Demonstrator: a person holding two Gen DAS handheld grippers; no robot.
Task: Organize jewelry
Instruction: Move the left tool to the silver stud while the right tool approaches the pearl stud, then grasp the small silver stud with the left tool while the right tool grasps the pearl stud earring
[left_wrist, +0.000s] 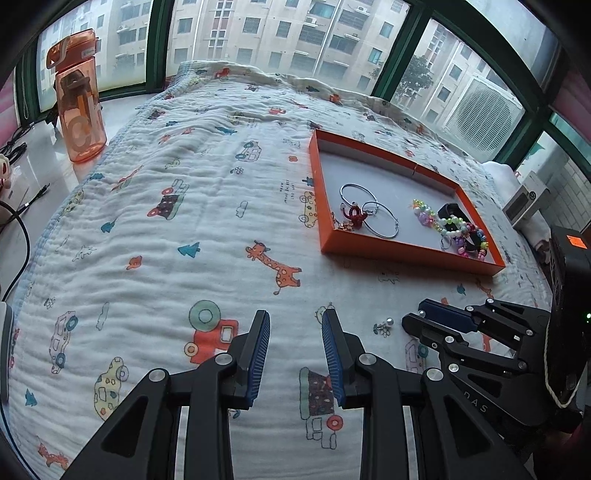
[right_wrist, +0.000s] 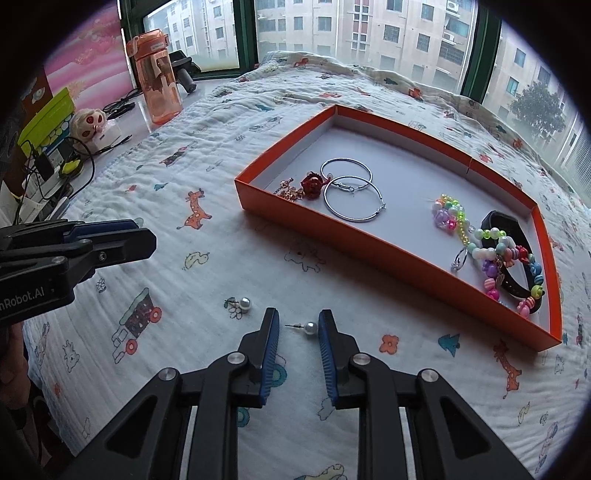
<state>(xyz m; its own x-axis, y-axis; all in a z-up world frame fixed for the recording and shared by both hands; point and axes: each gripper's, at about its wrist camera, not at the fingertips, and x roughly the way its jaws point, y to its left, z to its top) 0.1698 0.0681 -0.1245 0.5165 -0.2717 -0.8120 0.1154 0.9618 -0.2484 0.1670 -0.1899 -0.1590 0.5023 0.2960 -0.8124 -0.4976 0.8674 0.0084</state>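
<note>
Jaws of the right gripper (right_wrist: 298, 328) are standing apart, straddling a pearl stud earring (right_wrist: 309, 328) lying on the quilt (right_wrist: 221, 258), pads not pressing it. A second pearl stud (right_wrist: 244, 304) is sitting at ten o'clock from it. The left gripper (left_wrist: 295, 332) is hanging released over bare quilt. The orange tray (right_wrist: 369, 236) of jewelry is lying at two o'clock.

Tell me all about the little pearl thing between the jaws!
It is a pearl stud earring: a round, glossy white bead with a thin metal post sticking out to the left. It lies on its side on the printed blanket, outside the orange tray, between the right gripper jaws, which do not touch it.
</note>
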